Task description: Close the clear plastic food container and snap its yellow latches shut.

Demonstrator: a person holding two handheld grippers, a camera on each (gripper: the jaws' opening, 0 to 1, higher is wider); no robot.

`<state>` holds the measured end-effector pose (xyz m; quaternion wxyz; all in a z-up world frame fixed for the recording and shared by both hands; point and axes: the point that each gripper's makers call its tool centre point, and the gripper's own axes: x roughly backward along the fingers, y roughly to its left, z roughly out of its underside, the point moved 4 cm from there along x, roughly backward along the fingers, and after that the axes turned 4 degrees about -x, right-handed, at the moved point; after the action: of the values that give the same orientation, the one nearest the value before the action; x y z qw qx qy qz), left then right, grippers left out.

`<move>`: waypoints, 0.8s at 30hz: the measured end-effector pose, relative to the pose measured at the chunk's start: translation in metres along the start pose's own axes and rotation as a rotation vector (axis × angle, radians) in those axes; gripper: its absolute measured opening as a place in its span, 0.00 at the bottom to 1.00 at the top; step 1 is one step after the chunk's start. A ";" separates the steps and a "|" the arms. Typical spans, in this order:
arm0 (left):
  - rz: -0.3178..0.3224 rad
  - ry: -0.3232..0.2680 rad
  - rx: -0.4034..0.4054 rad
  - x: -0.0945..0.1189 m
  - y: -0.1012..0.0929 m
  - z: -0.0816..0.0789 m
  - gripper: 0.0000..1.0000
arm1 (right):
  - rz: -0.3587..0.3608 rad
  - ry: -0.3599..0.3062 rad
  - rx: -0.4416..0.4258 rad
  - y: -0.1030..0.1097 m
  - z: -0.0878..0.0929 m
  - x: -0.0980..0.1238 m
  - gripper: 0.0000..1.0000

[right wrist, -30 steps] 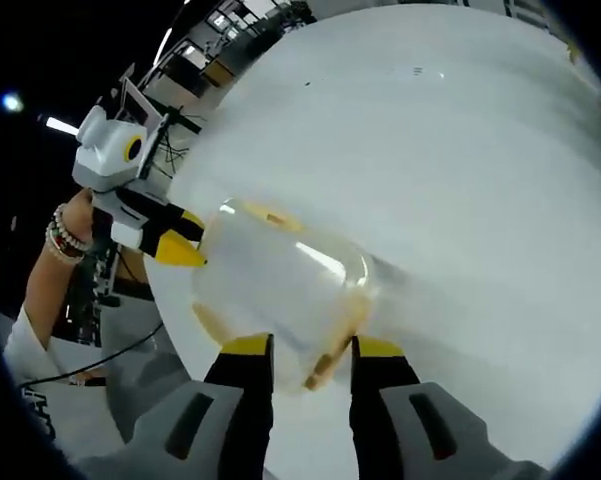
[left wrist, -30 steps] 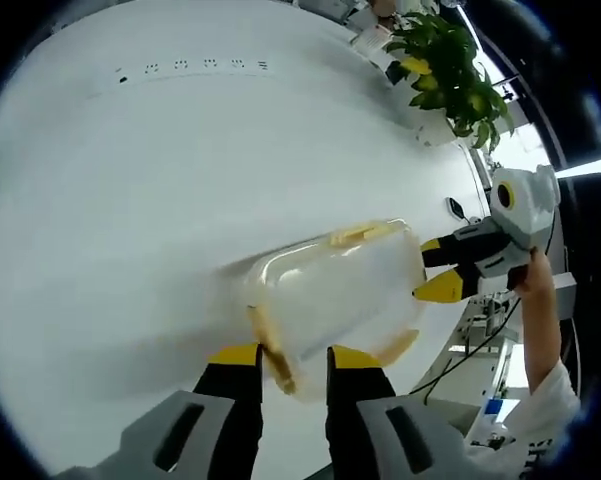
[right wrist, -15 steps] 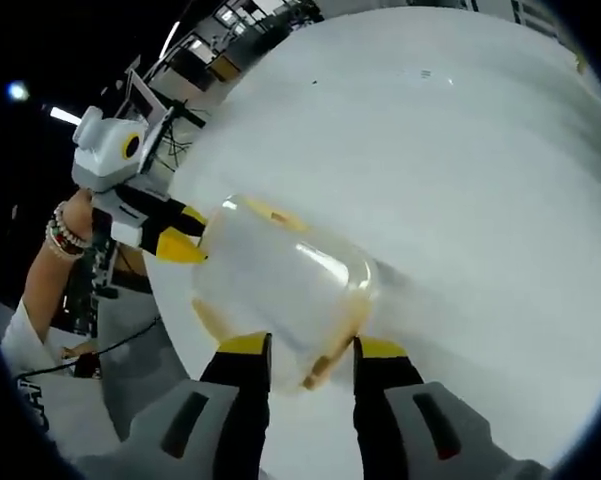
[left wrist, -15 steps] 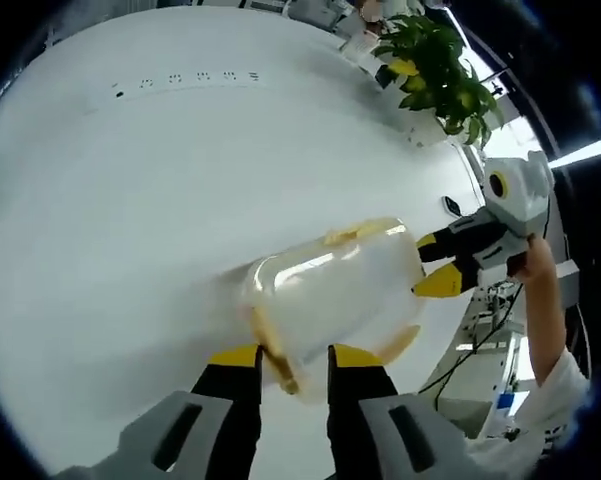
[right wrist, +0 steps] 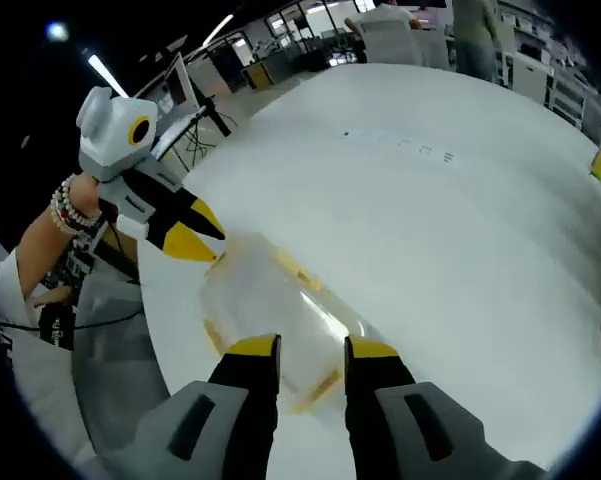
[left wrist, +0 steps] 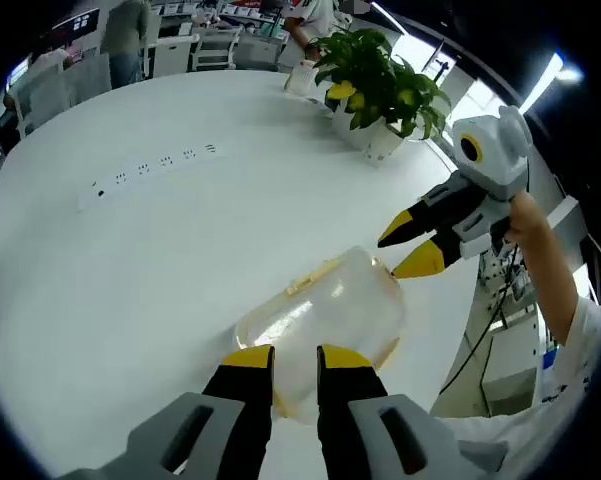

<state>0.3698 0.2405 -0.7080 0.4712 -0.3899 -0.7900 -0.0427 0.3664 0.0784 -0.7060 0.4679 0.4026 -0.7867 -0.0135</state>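
In the left gripper view, the left hand-held gripper [left wrist: 287, 357] rises from the bottom edge with its two yellow-tipped jaws standing slightly apart, a narrow gap between them. Just ahead of the tips, and partly between them, lies the clear plastic food container [left wrist: 325, 320], resting on the round white worktop [left wrist: 130, 270]. Its long axis runs away from this gripper, slanting up and to the right toward the other gripper. A yellow latch [left wrist: 310, 278] lies along its far-left long side, and more yellow shows at the near end by the jaw tips; whether the jaws press on it cannot be told. To the right, beyond the container's far end, the right hand-held gripper [left wrist: 410, 248] is held by a hand [left wrist: 525, 215], its yellow jaw tips spread open and close to the container's corner. Farther off stands a potted plant [left wrist: 380, 90], and a row of small sockets [left wrist: 155, 165] is set into the worktop.

In the right gripper view, the left hand-held gripper [right wrist: 202, 232] enters from the left, held by a hand wearing a beaded bracelet [right wrist: 68, 208]. The container [right wrist: 280, 320] lies just before the right hand-held gripper [right wrist: 311, 351], whose jaws stand apart with the container's near end between them.
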 end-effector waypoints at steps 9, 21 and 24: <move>0.097 -0.055 -0.041 -0.025 -0.038 0.007 0.00 | -0.030 -0.020 0.066 0.018 -0.008 -0.021 0.04; 0.107 -0.122 -0.104 -0.043 -0.052 0.009 0.00 | -0.090 0.007 0.092 0.034 -0.012 -0.050 0.00; 0.131 -0.131 -0.101 -0.046 -0.055 0.011 0.00 | -0.101 0.025 0.095 0.035 -0.010 -0.058 0.00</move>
<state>0.3379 0.1806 -0.7335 0.4002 -0.4659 -0.7887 -0.0260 0.3655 0.1427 -0.7284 0.4569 0.4635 -0.7592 0.0056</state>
